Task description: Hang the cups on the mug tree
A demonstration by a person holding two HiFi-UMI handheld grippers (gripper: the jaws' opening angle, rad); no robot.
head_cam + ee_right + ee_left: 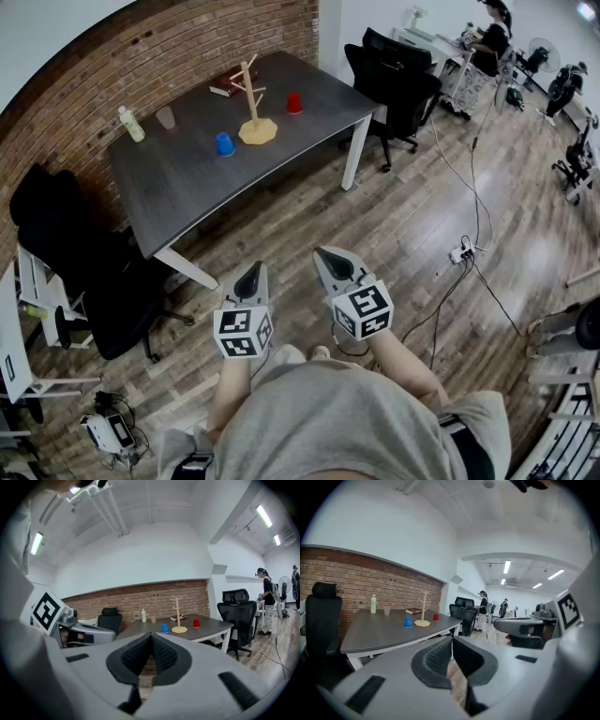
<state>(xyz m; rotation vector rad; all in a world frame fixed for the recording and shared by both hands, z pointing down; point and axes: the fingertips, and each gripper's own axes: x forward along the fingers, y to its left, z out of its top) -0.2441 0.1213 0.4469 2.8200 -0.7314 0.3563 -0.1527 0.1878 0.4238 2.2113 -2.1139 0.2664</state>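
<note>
Left claw (251, 269) and right claw (327, 253) pressed together, empty, well short of the surface (187, 192)
We hold both over open floor (394, 216); the mug tree (253, 105) stands on the surface between blue cup (225, 143) and red cup (294, 103). We should step to the near edge, clear of the black chair (94, 281), then spread 1 claw.

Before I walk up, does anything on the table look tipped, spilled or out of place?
Nothing stands out. The mug tree stands upright, pegs bare; the blue cup, red cup and clear cup sit apart on the table, with no spill visible.
</note>
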